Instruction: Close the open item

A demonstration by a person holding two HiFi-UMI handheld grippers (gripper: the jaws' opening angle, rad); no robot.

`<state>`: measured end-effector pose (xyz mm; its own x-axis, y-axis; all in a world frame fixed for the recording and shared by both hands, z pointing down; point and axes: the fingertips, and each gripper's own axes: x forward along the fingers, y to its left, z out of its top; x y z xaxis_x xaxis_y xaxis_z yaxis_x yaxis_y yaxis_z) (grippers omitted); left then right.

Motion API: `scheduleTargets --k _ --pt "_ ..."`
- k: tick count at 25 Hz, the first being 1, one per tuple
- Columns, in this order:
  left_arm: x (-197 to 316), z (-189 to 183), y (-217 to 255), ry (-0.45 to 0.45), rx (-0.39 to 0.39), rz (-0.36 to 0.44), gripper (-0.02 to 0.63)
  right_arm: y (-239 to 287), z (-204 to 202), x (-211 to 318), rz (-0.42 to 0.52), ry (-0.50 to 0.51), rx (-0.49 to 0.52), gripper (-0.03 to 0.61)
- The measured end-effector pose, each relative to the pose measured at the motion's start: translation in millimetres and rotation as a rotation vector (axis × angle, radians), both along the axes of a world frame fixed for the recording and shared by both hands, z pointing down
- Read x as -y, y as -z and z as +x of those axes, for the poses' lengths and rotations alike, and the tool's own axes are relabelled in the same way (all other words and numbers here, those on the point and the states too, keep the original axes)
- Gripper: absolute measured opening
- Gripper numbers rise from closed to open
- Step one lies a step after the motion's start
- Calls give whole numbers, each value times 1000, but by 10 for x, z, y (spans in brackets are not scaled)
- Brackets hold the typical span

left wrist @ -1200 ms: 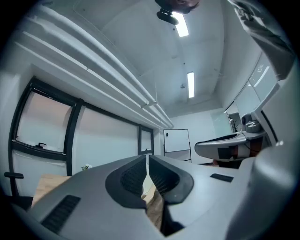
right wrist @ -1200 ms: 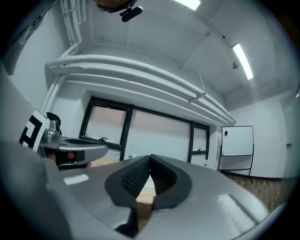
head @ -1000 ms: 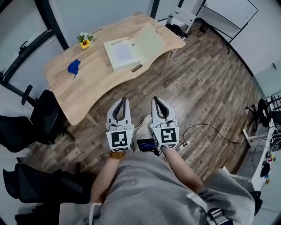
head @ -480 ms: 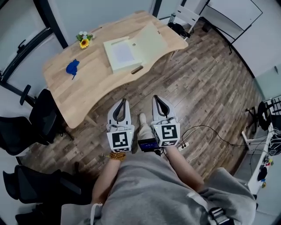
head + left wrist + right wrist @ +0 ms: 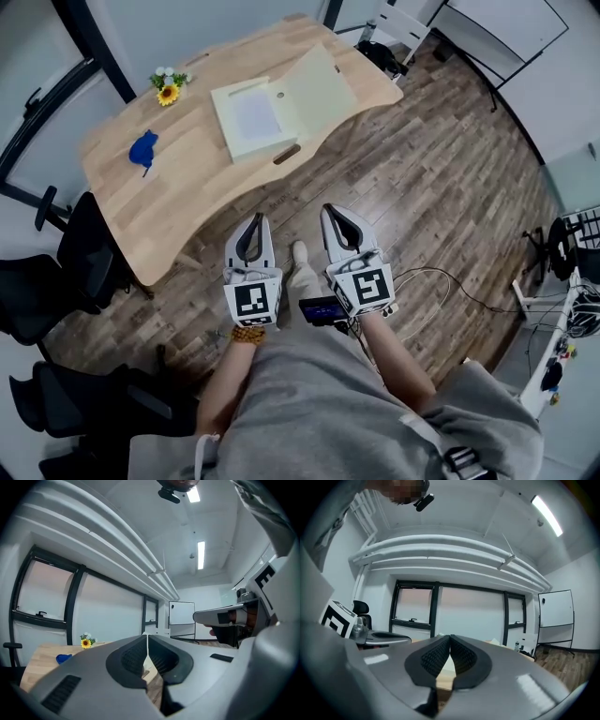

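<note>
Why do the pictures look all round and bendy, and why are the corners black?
Left gripper view: the fisheye lens bends the white ceiling pipes into curves and blackens the corners, and the ceiling strip light glares white. Right gripper view: same bending, the pipes arch overhead, the corners are dark. Head view: sharp and evenly lit across the brown plank floor.

The pale, flat box point(image 5: 255, 120) lies open on the table point(image 5: 187, 178), its lid point(image 5: 319, 84) folded back rightward, well ahead of the left gripper point(image 5: 255, 221) and the right gripper point(image 5: 330, 212).
</note>
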<state>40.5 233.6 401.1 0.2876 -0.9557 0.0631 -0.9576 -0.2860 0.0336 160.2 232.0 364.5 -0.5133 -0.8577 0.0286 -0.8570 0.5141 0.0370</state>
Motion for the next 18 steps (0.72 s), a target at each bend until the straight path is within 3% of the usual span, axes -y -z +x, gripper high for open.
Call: scheduleTargets --k 8,18 --pt "359 249 -102 -30 13 -40 17 6 147 390 7 41 58 14" --pt "898 414 -168 -35 47 -71 17 -62 500 1030 -19 -1 99 18"
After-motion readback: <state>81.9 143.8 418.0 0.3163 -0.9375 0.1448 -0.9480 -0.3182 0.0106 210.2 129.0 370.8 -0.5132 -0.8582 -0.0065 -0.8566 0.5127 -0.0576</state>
